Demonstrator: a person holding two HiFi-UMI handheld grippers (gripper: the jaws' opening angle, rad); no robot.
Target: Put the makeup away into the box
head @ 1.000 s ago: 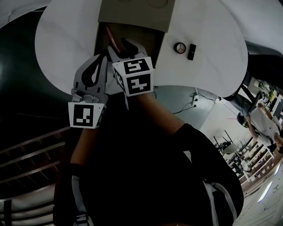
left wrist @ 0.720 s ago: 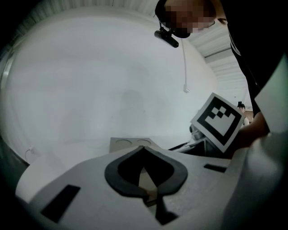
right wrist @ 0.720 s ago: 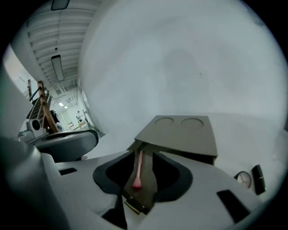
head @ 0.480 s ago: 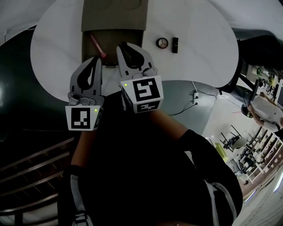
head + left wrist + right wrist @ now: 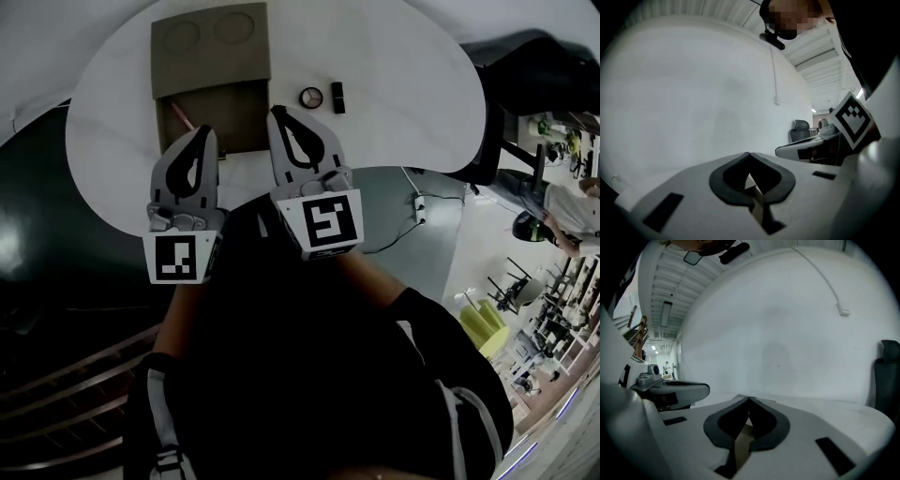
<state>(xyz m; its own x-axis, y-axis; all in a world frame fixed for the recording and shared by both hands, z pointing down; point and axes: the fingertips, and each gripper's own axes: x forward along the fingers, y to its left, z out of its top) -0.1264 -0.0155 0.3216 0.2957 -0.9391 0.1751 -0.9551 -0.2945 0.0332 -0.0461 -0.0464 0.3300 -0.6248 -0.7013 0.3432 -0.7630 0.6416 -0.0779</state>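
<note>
The brown cardboard box [image 5: 239, 127] stands open at the far left of the white round table [image 5: 394, 112], its lid [image 5: 211, 47] folded back. A pink stick [image 5: 181, 114] lies slanted inside it. A round compact [image 5: 311, 97] and a black lipstick [image 5: 337, 97] lie on the table just right of the box. My left gripper [image 5: 204, 131] hovers at the box's near edge, shut and empty. My right gripper [image 5: 277, 112] is beside it at the box's right front corner, also shut with nothing held. In the gripper views, the left gripper [image 5: 749, 153] and the right gripper [image 5: 750, 398] have their jaws meeting at the tips.
A black chair [image 5: 525, 66] stands at the table's right. Below the near table edge, a white cable and socket [image 5: 417, 211] lie on the grey floor. Dark railings fill the lower left. People and furniture stand far off on the right.
Both grippers have drawn back from the box toward me and risen. The right gripper's jaws, open over the box before, are now closed with nothing in them.
</note>
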